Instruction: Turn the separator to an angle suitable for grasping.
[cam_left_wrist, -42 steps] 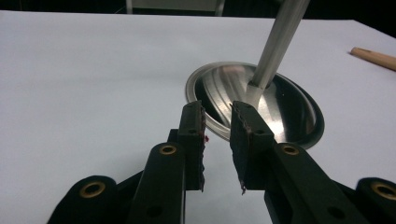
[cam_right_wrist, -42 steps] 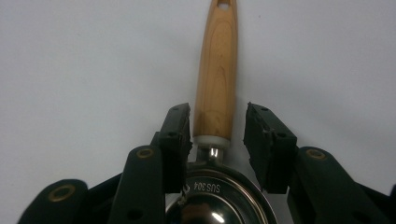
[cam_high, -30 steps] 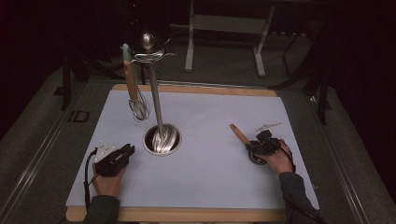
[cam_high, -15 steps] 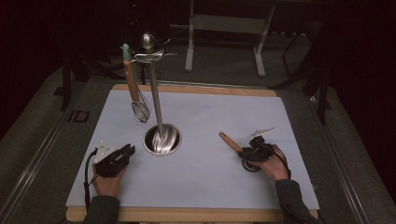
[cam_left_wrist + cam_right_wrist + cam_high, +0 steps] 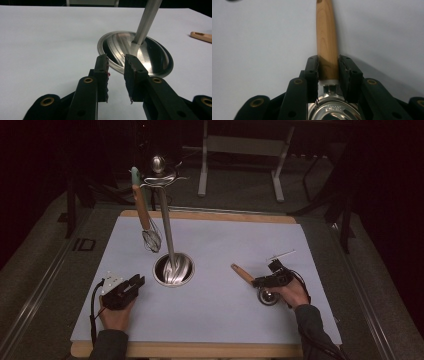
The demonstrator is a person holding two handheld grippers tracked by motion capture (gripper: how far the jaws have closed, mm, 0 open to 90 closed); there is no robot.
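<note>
seen from the high view at centre frame: a steel utensil stand (image 5: 172, 270), round mirrored base on the pale blue table mat (image 5: 215, 320), thin pole rising toward the upper left to a ball top with wire hooks. hanging from a hook, left of the pole: a whisk (image 5: 145, 217) with wooden handle and pale green cap, wire head low above the mat.

at lower right, the right gripper (image 5: 260, 281) clamped across a wooden-handled utensil (image 5: 242, 273), handle pointing up-left toward the stand, round steel head (image 5: 266, 296) just below the hand. in the right gripper view, both black jaws pressed against the handle (image 5: 327, 37) close to the metal collar, shiny head at bottom frame.

at lower left, the left gripper (image 5: 135, 282) held low over the mat just beside the stand's base, apart from it. in the left gripper view, jaws parted by a narrow gap with nothing between, base rim (image 5: 135, 53) directly ahead, wooden handle tip at far right edge.
</note>
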